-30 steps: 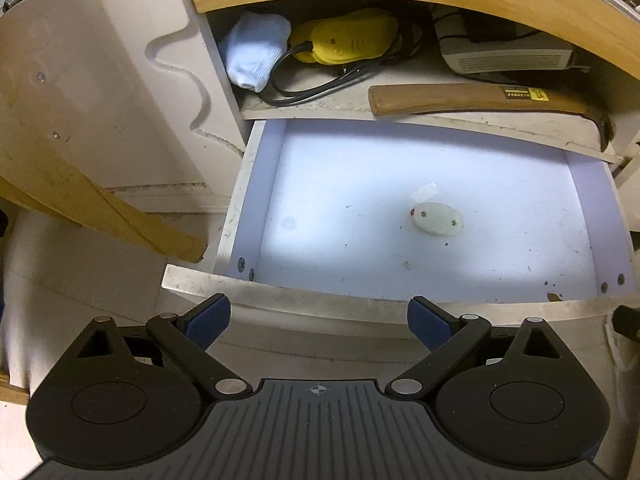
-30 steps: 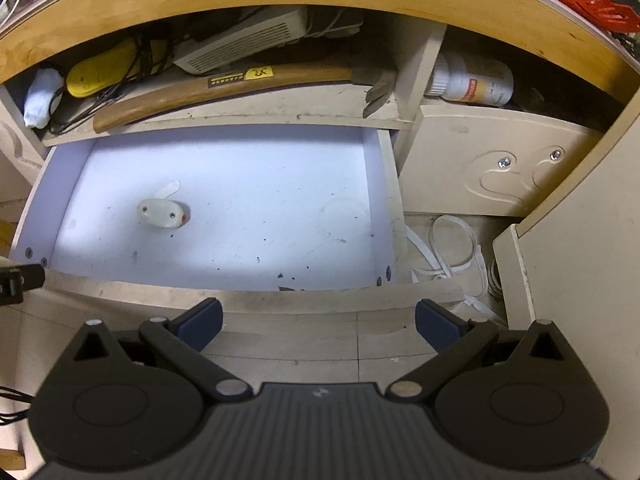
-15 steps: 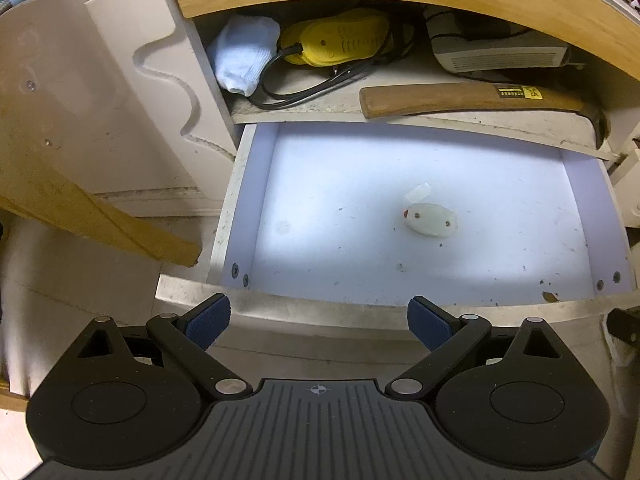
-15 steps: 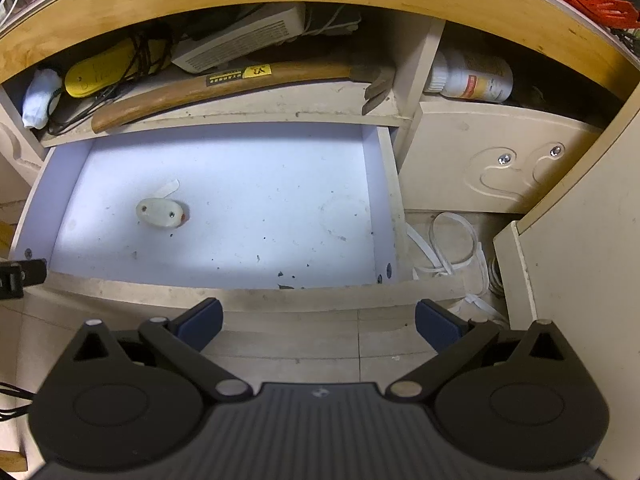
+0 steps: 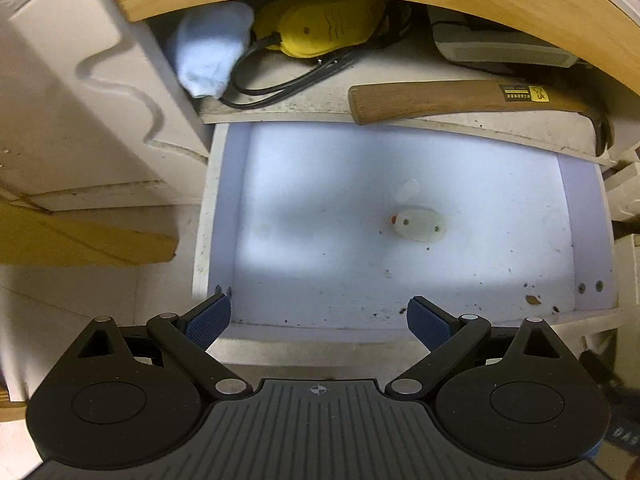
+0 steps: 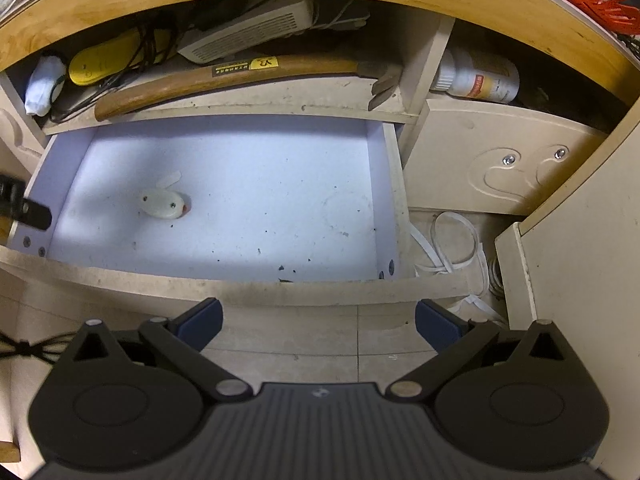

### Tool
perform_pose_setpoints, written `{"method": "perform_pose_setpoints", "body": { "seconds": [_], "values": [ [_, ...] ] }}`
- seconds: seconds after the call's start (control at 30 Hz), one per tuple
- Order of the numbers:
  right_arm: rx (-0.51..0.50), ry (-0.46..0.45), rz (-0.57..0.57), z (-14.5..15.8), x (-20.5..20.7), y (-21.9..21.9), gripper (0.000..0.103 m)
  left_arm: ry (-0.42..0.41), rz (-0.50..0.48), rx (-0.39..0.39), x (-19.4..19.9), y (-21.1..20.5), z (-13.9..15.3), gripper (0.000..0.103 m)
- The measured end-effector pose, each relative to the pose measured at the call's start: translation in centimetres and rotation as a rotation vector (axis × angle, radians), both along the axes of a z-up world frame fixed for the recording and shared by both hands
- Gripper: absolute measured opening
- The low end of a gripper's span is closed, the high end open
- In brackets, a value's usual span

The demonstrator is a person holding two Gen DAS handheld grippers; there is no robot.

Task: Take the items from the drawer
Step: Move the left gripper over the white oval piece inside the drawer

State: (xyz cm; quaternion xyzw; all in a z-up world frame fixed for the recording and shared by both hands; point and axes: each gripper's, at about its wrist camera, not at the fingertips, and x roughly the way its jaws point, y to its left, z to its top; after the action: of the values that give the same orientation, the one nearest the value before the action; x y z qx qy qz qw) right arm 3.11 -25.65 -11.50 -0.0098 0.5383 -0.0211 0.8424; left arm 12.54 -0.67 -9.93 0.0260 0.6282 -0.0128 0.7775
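Drawer (image 5: 224, 200) stands open; its small white oval piece (image 5: 420, 224) lies mid-floor. My left gripper (image 5: 318, 320) and right gripper (image 6: 318, 322) are both spread, empty; I'd lower the left straddling the oval's narrow width

Both hand-held grippers (image 5: 319, 317) (image 6: 319, 323) wide apart, empty

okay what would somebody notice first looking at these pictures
The open drawer, brightly lit and nearly bare, holds one small pale oval piece on its white floor. On the shelf just above lies a wooden-handled hammer, with a yellow corded device behind it to the left.
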Motion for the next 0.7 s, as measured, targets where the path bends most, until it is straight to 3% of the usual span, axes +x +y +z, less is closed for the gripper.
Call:
{"method": "perform_pose_setpoints", "body": {
  "seconds": [0.2, 0.7],
  "values": [
    [-0.014, -0.008, 0.017, -0.1, 0.0, 0.3, 0.103, 0.082, -0.017, -0.024, 2.9, -0.4, 0.1, 0.097],
    [-0.030, 0.004, 0.060, -0.8, 0.4, 1.1, 0.103, 0.177, -0.026, -0.029, 8.0, -1.6, -1.3, 0.097]
  ]
}}
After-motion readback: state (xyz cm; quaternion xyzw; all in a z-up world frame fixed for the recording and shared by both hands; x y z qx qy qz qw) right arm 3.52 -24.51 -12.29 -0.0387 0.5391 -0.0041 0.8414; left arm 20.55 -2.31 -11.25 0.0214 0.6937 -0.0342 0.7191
